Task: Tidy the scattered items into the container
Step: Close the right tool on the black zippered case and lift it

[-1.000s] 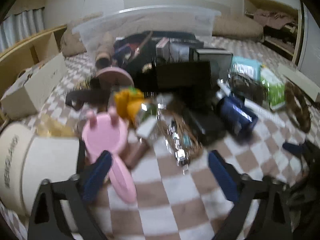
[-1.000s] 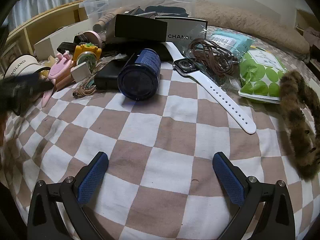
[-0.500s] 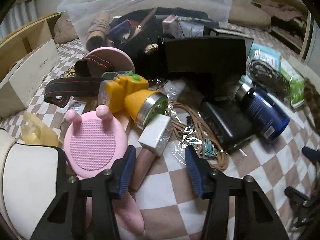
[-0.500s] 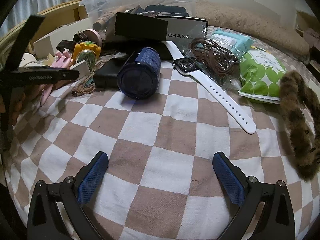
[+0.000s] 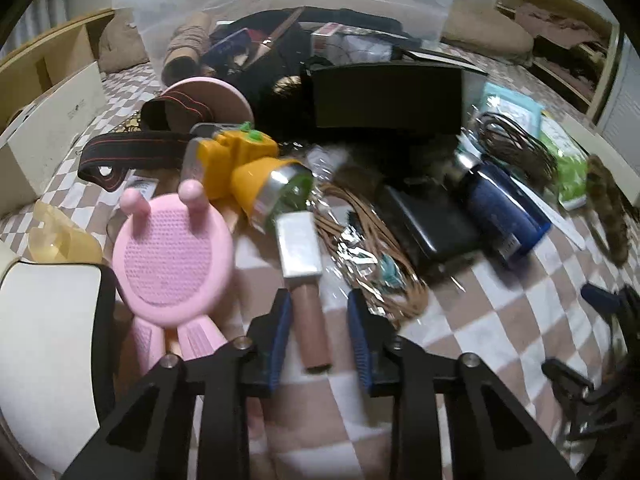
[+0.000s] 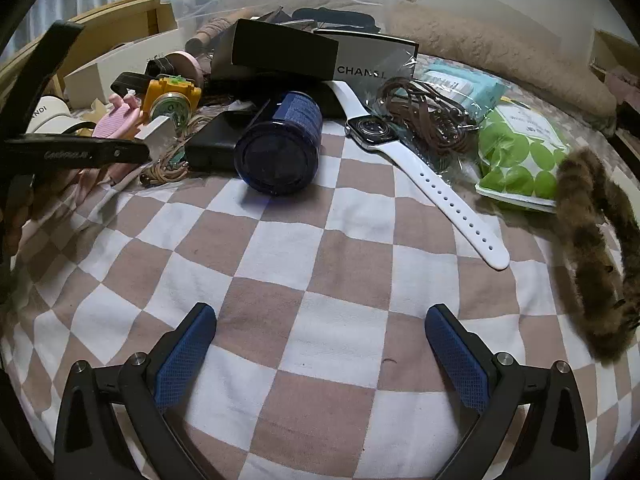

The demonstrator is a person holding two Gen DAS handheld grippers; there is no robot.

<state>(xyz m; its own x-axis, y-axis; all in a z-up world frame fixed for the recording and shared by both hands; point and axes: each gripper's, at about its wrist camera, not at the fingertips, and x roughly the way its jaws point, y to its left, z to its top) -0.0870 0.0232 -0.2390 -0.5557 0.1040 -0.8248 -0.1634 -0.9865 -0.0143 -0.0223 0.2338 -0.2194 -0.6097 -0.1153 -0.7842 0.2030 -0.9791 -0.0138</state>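
Observation:
A clear plastic bin [image 5: 288, 4] lies at the back of the bed with items in and before it. My left gripper [image 5: 320, 336] is partly closed around a pinkish-brown tube with a white cap [image 5: 310, 320]; a small gap shows on each side of the tube. Beside it lie a pink brush [image 5: 172, 256], a yellow toy lamp [image 5: 248, 168] and a tan cord bundle [image 5: 372, 264]. My right gripper [image 6: 320, 344] is open and empty above the checkered cover, in front of a blue jar [image 6: 280, 144] and a white watch [image 6: 420, 168].
A white hat [image 5: 44, 328] lies at left. A black box [image 5: 384, 96], a dark power bank [image 5: 432, 224], a brown cable bundle [image 6: 424, 120], a green dotted pack [image 6: 520, 152] and a furry brown band [image 6: 600, 248] lie around. A white carton [image 5: 44, 128] stands far left.
My left gripper has moved down and forward onto the tube and its fingers have narrowed around it. My right gripper has stayed still and open.

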